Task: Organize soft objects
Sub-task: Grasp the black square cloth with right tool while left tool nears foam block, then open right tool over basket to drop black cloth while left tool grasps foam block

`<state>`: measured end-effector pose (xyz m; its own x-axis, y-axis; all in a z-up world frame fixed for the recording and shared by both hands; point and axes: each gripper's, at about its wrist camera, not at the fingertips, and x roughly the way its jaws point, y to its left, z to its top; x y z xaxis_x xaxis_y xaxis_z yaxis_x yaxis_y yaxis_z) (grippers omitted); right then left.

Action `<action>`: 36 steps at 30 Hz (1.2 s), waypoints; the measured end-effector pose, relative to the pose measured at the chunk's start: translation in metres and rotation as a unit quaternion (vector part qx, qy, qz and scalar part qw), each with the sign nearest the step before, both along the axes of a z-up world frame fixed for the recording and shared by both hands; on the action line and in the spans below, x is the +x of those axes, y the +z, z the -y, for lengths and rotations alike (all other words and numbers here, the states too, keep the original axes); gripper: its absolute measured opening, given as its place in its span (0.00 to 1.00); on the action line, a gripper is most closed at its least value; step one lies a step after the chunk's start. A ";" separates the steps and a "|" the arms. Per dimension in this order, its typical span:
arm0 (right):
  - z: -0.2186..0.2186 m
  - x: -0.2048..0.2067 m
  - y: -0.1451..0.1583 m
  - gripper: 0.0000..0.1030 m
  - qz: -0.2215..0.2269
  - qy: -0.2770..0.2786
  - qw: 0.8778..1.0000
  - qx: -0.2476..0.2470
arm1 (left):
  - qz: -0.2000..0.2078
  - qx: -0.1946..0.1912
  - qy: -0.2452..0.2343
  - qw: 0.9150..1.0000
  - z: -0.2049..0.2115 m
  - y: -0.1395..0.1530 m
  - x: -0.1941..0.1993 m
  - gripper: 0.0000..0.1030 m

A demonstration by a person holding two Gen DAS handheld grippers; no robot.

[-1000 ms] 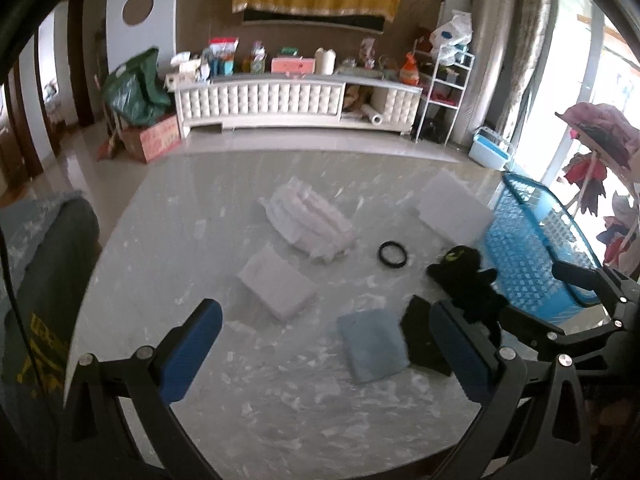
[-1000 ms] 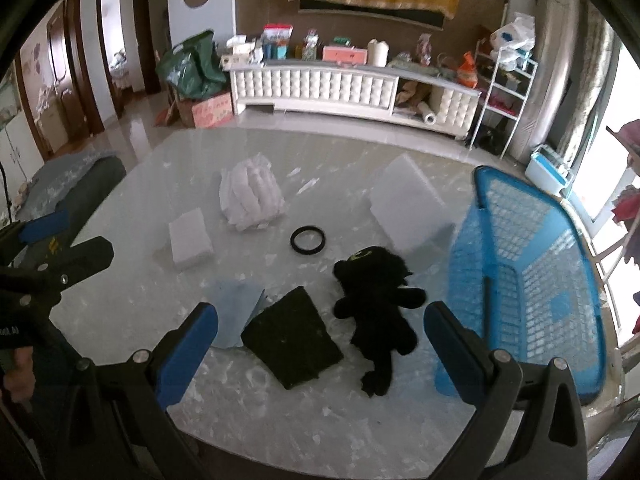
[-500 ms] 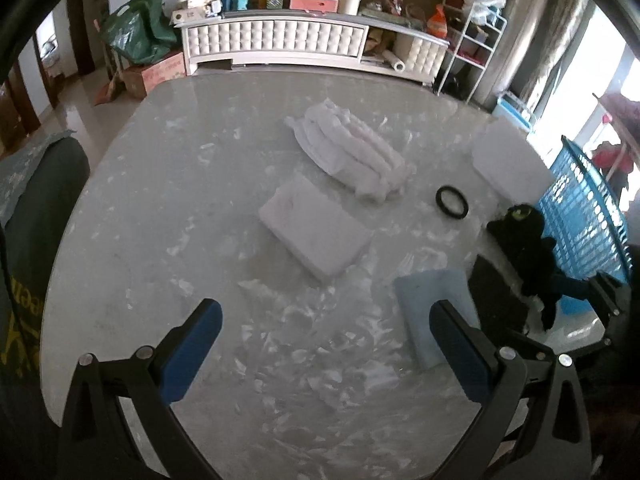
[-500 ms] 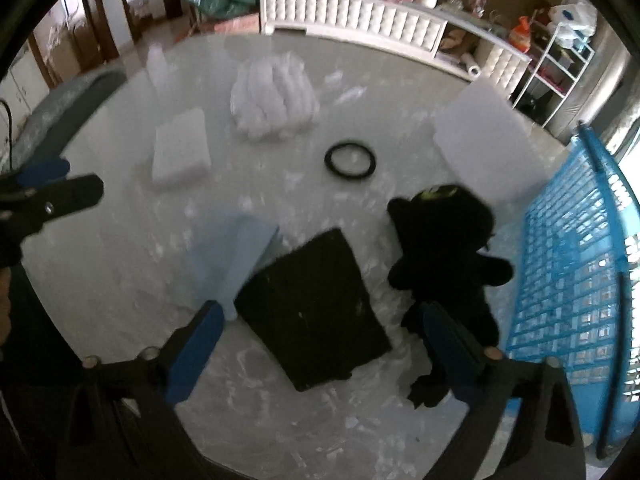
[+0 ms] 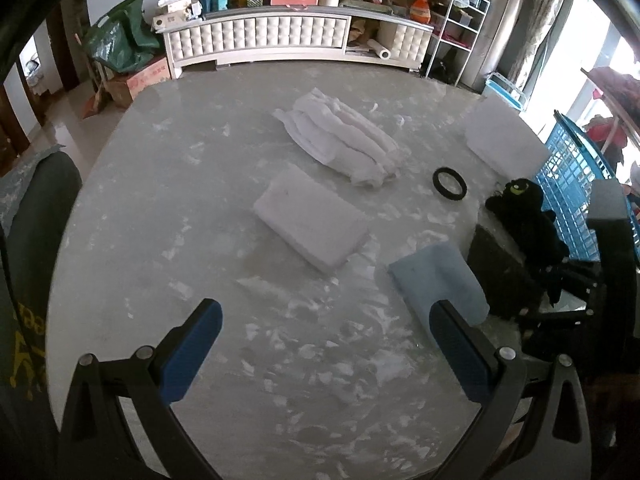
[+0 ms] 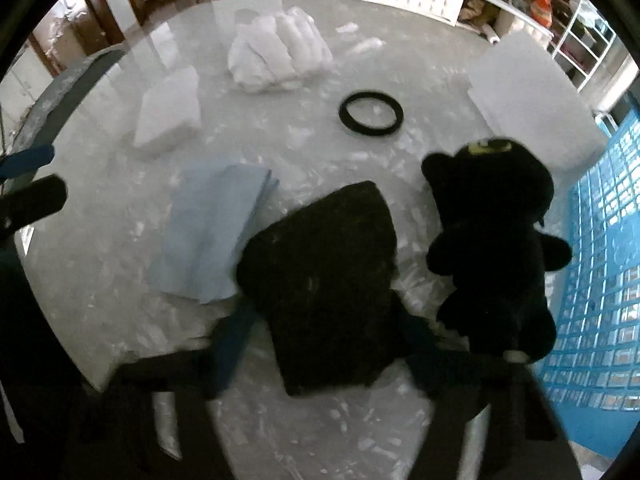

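My right gripper [image 6: 326,332] points steeply down at the marble table [image 6: 120,280]. Its jaws are closing, and the blue pads [image 6: 236,328] touch both sides of a black foam block [image 6: 324,264] that lies between them. A black plush toy [image 6: 496,240] lies just right of the block, and a folded light blue cloth [image 6: 216,232] lies partly under its left edge. My left gripper [image 5: 326,344] hangs open over bare table with nothing between its fingers. A white foam block [image 5: 312,220] and a folded white cloth [image 5: 344,144] lie beyond it.
A blue plastic basket [image 6: 600,260] stands at the table's right edge, beside the plush toy. A black ring [image 6: 370,112] and a flat white foam sheet [image 6: 528,100] lie further back. A grey chair back [image 5: 36,208] stands at the left, a white cabinet [image 5: 260,36] behind.
Both grippers have come down closer to the table and tilted further downward. The right jaws went from wide open to closed in on the black foam block. The left jaws stayed open.
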<state>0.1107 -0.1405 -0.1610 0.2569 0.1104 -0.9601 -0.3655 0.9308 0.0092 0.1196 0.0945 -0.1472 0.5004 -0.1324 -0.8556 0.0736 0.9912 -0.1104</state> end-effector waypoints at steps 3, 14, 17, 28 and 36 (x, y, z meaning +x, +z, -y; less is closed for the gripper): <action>0.002 -0.001 0.006 0.23 -0.005 0.004 1.000 0.005 | 0.005 0.003 0.005 1.000 -0.005 0.006 0.001 1.00; 0.015 -0.006 0.056 0.13 0.010 -0.005 0.999 0.046 | 0.005 0.012 0.032 0.999 -0.024 0.014 0.020 1.00; 0.028 -0.009 0.094 0.13 0.037 -0.005 0.997 0.061 | 0.001 0.025 0.030 0.999 -0.023 0.011 0.032 1.00; 0.120 -0.006 0.172 0.14 0.102 -0.087 0.990 0.035 | -0.052 -0.007 0.076 0.996 -0.015 -0.012 0.067 1.00; 0.183 0.007 0.128 0.14 0.047 -0.191 0.980 0.005 | -0.087 -0.014 0.120 0.989 -0.010 -0.029 0.083 1.00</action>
